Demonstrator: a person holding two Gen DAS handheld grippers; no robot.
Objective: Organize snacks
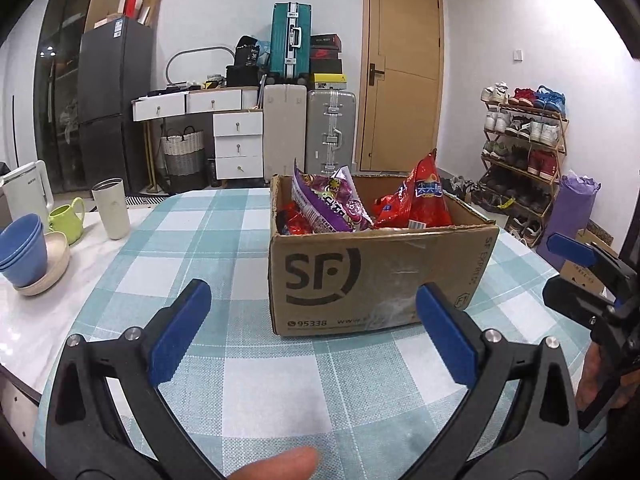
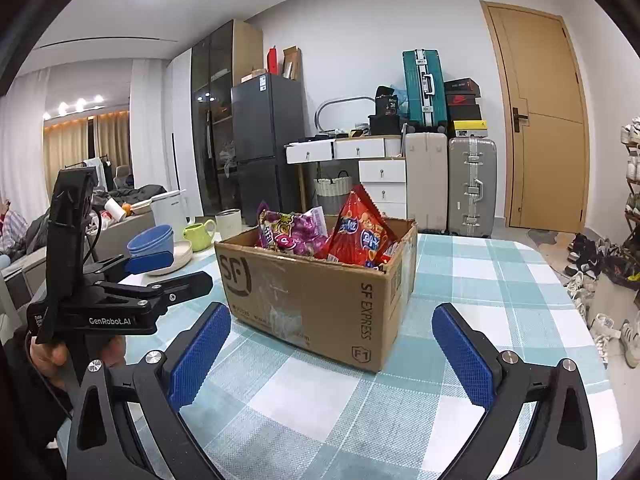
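Both grippers hang back from the brown corrugated cardboard box (image 1: 380, 276), which sits on the teal-and-white checked tablecloth (image 1: 248, 380). The left gripper (image 1: 312, 332) has its blue-padded fingers spread wide, nothing between them, lined up on the printed front wall of the box. The right gripper (image 2: 332, 354) is just as wide and just as empty, angled at the box's near corner.

And the snacks? They're inside: a shiny purple snack bag (image 2: 286, 232) and a glossy red snack bag (image 2: 362, 234) stand on end, tops poking above the rim, likely because the box is crowded. That makes them easy pickings from above. Off to the left, stacked blue bowls (image 1: 22, 250) sit well clear.
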